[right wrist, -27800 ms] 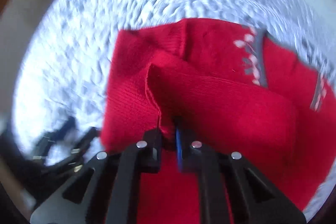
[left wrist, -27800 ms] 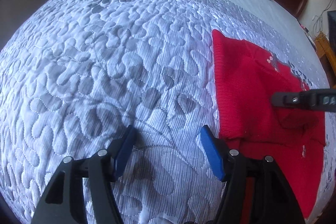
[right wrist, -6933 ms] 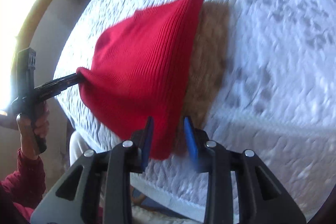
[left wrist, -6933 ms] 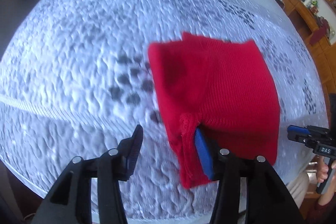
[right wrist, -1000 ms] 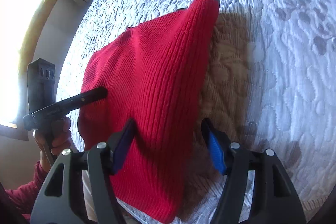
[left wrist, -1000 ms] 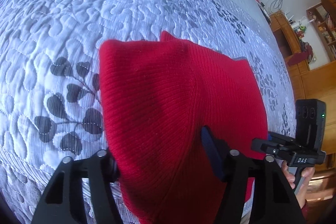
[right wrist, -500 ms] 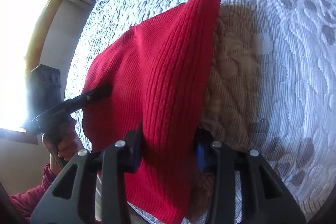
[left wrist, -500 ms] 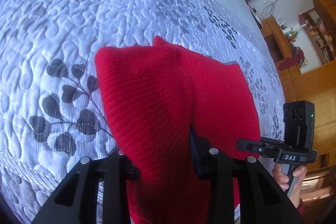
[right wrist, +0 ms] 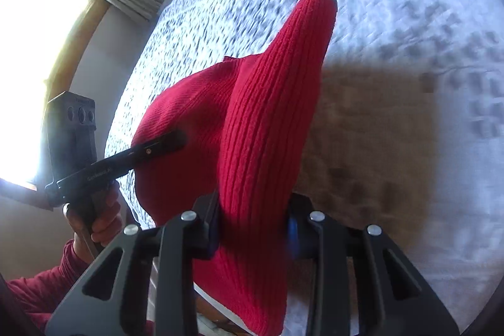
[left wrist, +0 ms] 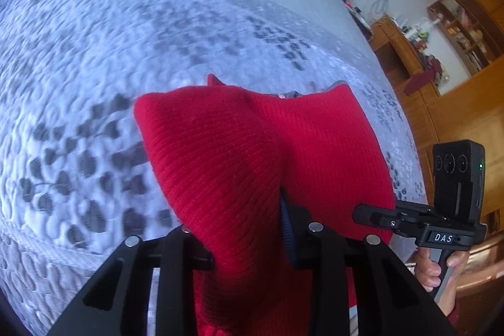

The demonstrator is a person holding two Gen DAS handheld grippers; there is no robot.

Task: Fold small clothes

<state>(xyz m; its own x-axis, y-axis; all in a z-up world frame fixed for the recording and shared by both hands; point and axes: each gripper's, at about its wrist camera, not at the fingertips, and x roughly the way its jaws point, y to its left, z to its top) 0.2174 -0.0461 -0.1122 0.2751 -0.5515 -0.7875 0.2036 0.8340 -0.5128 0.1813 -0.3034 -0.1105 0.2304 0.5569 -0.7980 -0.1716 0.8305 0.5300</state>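
Red knitted garment (left wrist: 239,153) fills the middle of both views, bunched and hanging above the quilted bed cover (left wrist: 94,59), its far edge seemingly trailing on or just over the quilt, though we cannot tell which. Our left gripper (left wrist: 249,244) at the bottom centre of the left view has its jaws closing, with a thick fold of knit between them and the pads already pressing in. Same story on the other side: our right gripper (right wrist: 252,229) at the bottom centre of the right view is closing on its own red ridge, pads buried in the wool. Each view catches the other gripper reaching in from the side, a hand (right wrist: 104,210) wrapped round its handle at the lower left of the right view. A warm shadow lies on the quilt to the right of the cloth.

We judge this to be the carry step of a fold, two corners pinched. Next we will need to bring the held edge across onto the far part, lower it flat, keep both sides level, then release.
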